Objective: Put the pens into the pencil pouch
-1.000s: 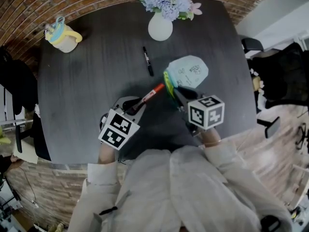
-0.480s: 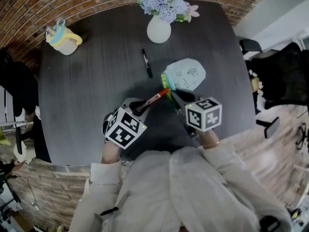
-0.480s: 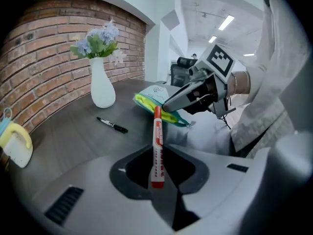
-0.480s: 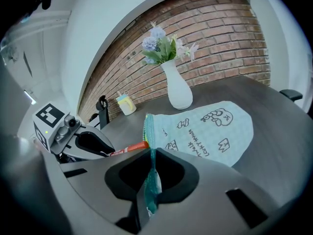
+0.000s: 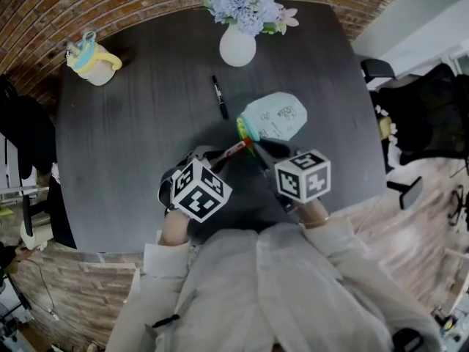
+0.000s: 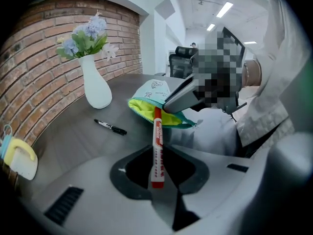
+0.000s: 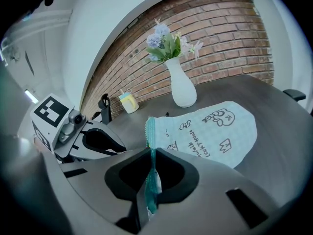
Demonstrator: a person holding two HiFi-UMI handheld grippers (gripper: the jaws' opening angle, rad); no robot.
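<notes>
L tongs (image 6: 156, 154) were clenched on the red pen (image 6: 157, 138), its tip at the mouth of the pouch (image 7: 210, 131). R tongs (image 7: 151, 173) gripped the pouch edge. Next, prob.: push the pen in, release, then fetch the black pen (image 5: 219, 96) on the bench (image 5: 132, 138) beyond.

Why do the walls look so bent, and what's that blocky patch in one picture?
Head view: the wide lens bows the brick wall around the dark table. Left gripper view: same bulge, with the ceiling lights glaring white; the blocky patch was added afterwards to hide a face. Right gripper view: the rim smears and darkens, but the pencil pouch is sharp.
</notes>
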